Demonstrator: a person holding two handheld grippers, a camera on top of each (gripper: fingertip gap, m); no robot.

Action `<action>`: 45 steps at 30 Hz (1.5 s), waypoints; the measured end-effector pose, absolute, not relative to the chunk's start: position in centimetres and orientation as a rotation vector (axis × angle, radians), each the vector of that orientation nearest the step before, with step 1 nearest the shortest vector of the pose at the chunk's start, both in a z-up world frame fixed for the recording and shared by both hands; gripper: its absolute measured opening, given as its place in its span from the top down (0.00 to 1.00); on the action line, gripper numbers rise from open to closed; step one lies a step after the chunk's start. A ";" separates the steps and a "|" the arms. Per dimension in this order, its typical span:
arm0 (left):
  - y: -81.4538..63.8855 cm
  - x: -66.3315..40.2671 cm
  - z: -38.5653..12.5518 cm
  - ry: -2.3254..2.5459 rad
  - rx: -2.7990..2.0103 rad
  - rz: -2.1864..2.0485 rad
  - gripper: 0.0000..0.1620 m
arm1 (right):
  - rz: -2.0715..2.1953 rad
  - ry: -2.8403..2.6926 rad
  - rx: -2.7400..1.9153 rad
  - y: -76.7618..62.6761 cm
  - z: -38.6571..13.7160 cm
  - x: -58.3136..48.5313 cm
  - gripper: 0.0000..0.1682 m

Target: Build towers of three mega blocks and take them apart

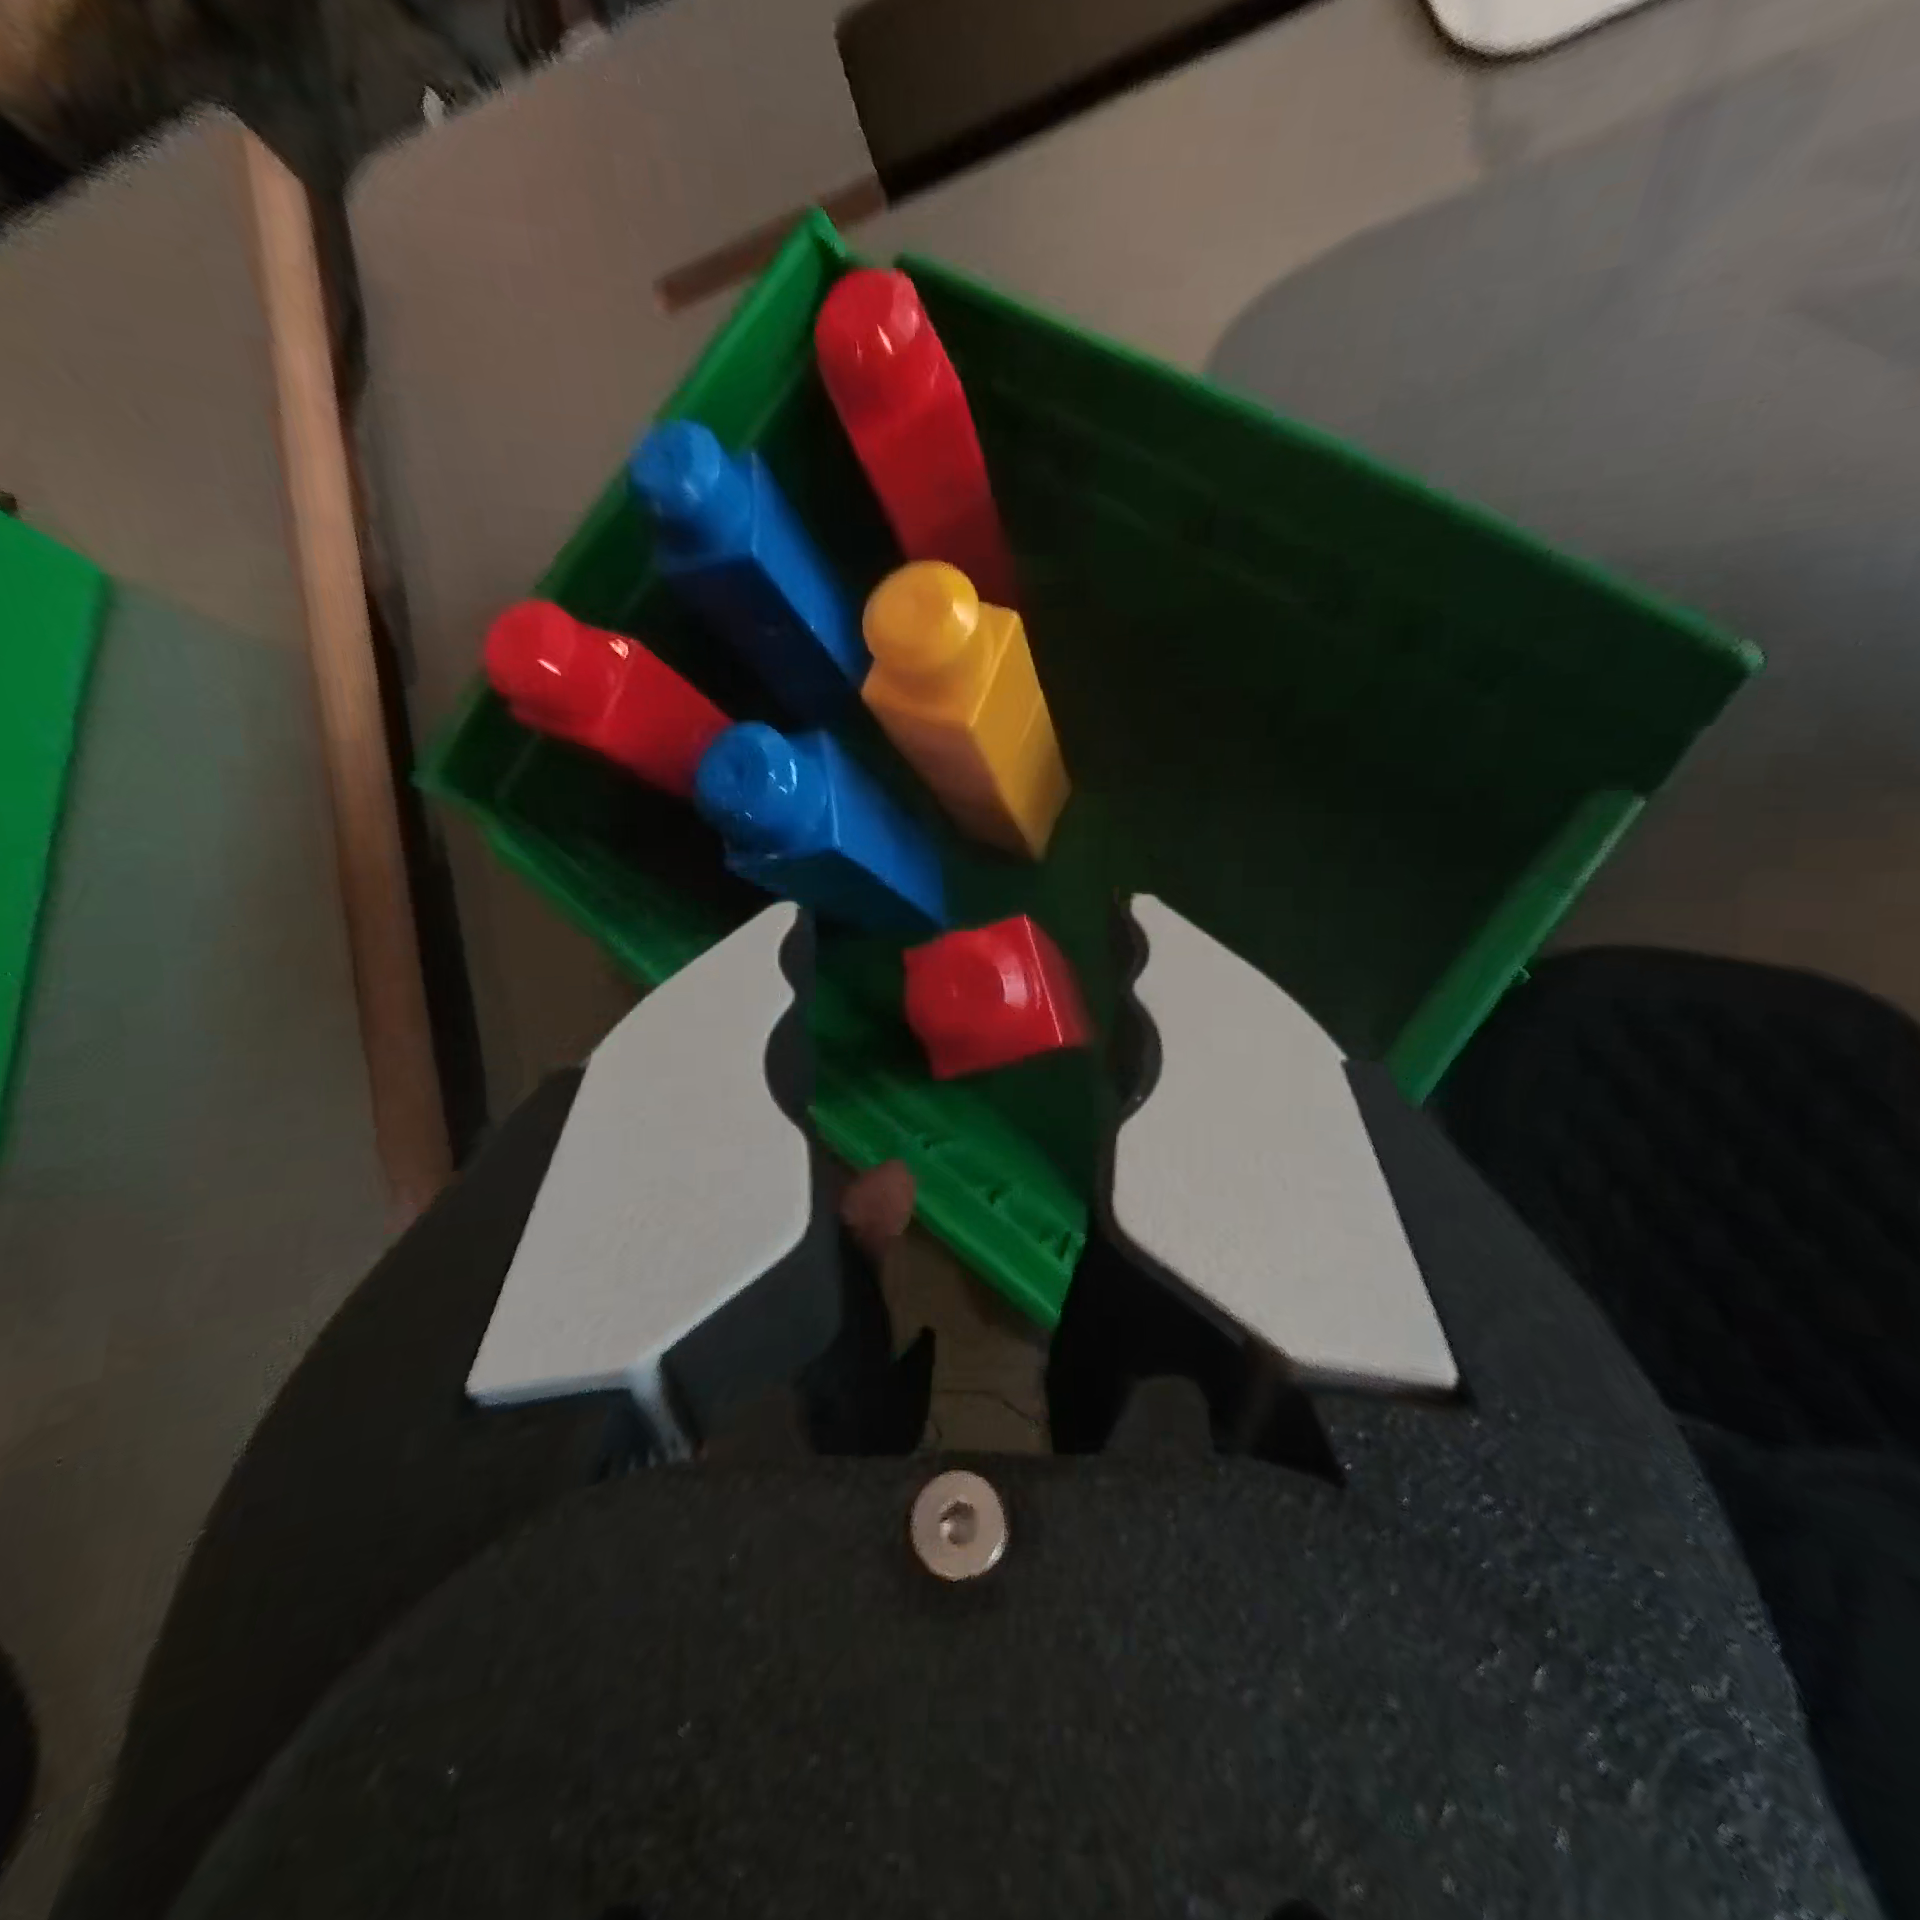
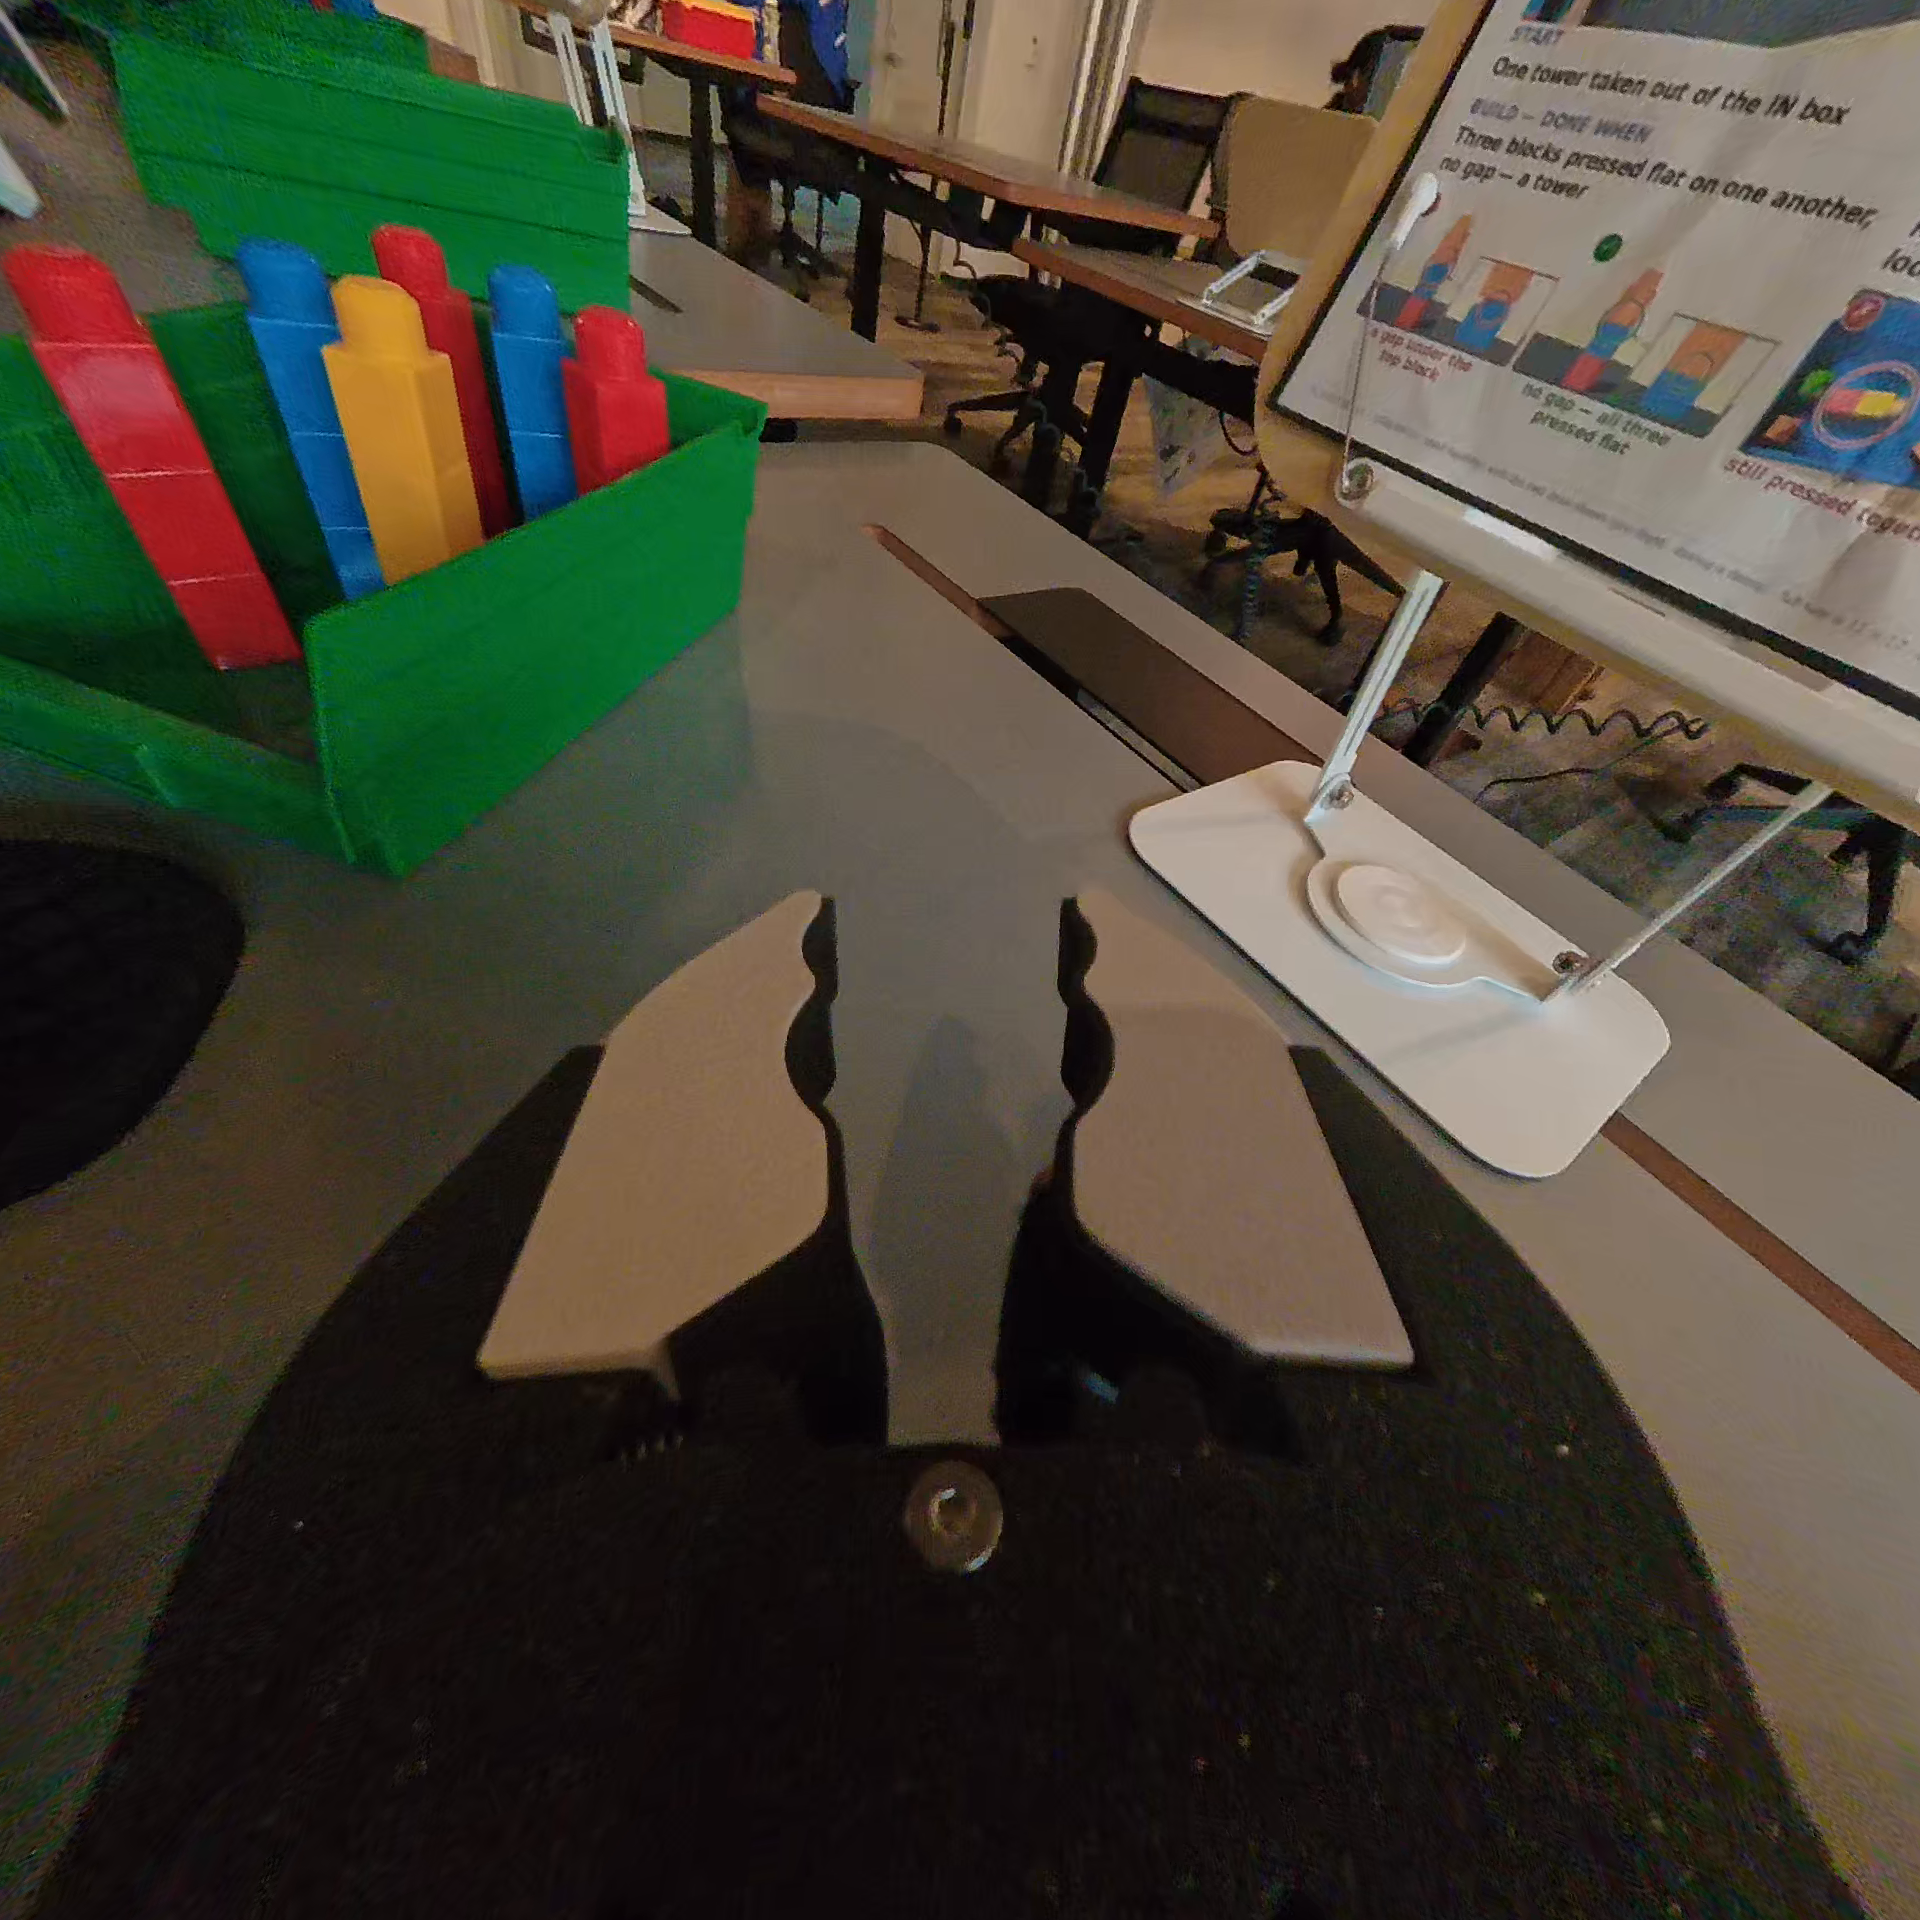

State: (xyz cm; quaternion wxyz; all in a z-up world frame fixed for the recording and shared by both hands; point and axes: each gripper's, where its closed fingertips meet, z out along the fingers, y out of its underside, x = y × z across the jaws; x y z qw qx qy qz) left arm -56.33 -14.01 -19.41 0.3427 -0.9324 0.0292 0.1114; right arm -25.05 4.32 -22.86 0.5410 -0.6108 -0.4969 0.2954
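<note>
glossy studded towers [image 1: 966, 707] in ribbed green bin [image 1: 1351, 644]; left tool [image 1: 966, 925] seemingly open.

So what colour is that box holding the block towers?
Green. The box shows best in the right wrist view.

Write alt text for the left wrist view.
The open left gripper hovers above a green plastic bin of standing block towers: two red, two blue, one yellow. A short red block sits between its fingertips, ungripped.
</note>
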 end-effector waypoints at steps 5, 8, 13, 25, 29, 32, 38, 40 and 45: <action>-14.5 -56.2 -22.2 0.092 -2.566 0.199 0.64 | 0.666 -1.195 -1.453 4.4 -23.2 -24.8 0.76; -14.9 -56.5 -23.7 0.088 -2.648 0.176 0.63 | 0.657 -1.218 -1.454 4.2 -23.5 -25.0 0.76; -15.3 -57.1 -25.7 0.072 -2.745 0.136 0.69 | 0.636 -1.244 -1.451 4.1 -23.8 -25.2 0.76; -14.5 -56.3 -22.5 0.128 -2.524 0.112 0.77 | 0.671 -1.320 -1.414 2.5 -23.5 -26.5 0.77; -12.7 -53.7 -18.1 0.297 -2.255 0.112 0.77 | 0.745 -1.371 -1.303 -0.1 -21.4 -28.9 0.73; -11.9 -51.2 -14.9 0.397 -2.068 0.063 0.77 | 0.746 -1.418 -1.133 -2.9 -19.0 -31.7 0.66; -11.2 -47.2 -11.1 0.519 -1.862 -0.027 0.77 | 0.489 -1.434 -0.807 -7.1 -15.5 -38.4 0.61; -11.0 -45.9 -10.4 0.559 -1.822 -0.059 0.77 | 0.378 -1.404 -0.718 -7.5 -14.9 -40.3 0.62; -11.0 -43.3 -9.0 0.649 -1.733 -0.132 0.77 | 0.204 -1.303 -0.629 -6.6 -14.3 -42.7 0.64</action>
